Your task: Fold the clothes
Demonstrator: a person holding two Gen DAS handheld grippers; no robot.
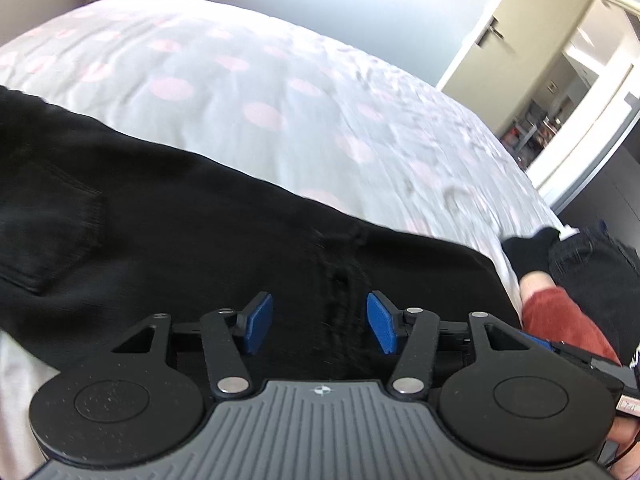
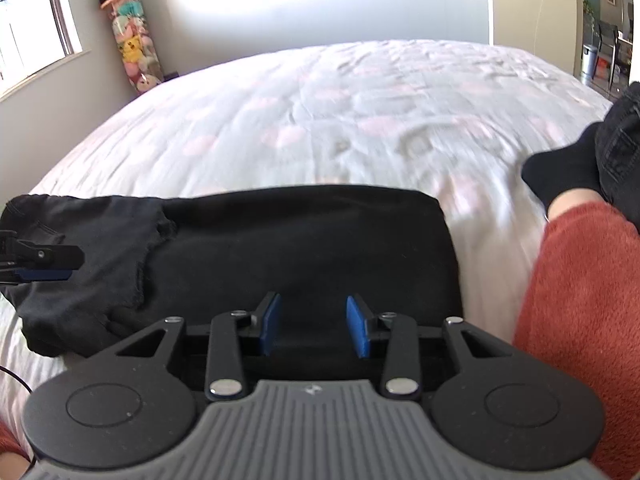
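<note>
Matt black cloth garment [image 2: 280, 240], seemingly cotton bedspread [image 2: 320, 112]

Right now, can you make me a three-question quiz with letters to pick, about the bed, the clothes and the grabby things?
1. Where does the black folded garment lie?
A. on the white bedspread with pink spots
B. on the floor
C. on a chair

2. What colour are the left gripper's pads?
A. red
B. blue
C. yellow

3. How does the right gripper stand?
A. clamped on a sock
B. holding a hanger
C. open, holding nothing

Answers: 1 A, bedspread shows all around the garment. 2 B, both pads look blue. 3 C, there is a clear gap between its pads.
</note>
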